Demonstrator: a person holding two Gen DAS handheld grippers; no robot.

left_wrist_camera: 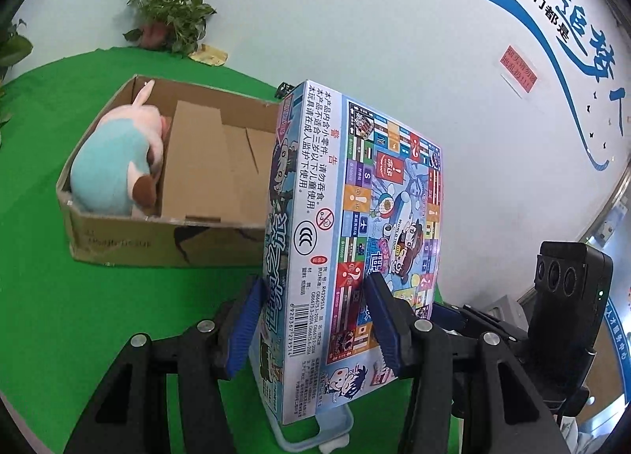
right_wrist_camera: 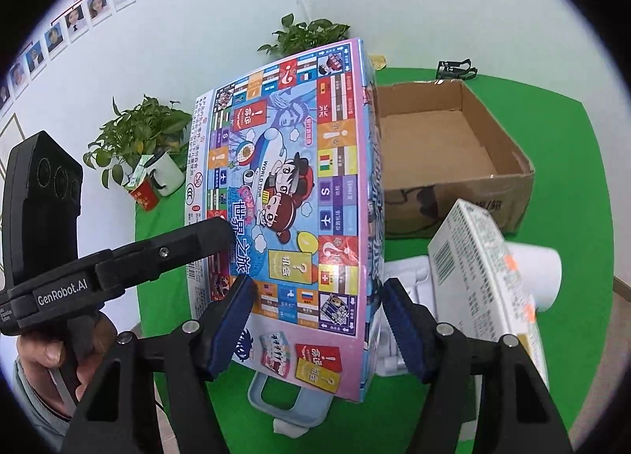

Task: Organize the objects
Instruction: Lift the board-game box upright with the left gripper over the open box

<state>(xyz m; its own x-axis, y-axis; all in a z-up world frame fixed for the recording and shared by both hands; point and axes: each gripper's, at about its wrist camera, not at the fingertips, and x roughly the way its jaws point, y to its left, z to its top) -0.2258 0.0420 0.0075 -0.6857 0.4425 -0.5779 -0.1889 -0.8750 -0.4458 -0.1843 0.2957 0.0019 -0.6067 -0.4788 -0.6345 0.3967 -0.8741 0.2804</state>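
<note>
Clearly stiff and light, the board-game box (left_wrist_camera: 347, 241) sat pinched across its thin near edge in my left hand-held gripper (left_wrist_camera: 311, 320), my right hand-held gripper (right_wrist_camera: 315, 332) spread.

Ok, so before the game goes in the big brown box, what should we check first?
1. Left hand-held gripper clamped on the board game box: ok, both pads press its sides.
2. Room in the cardboard box: ok, the plush toy fills only one end.
3. Right hand-held gripper pressing the game: cannot tell.
4. Game lifted off the pale tray under it: cannot tell.
5. Space around the right hand-held gripper: not ok, the white carton sits right beside one finger and could get bumped.
</note>
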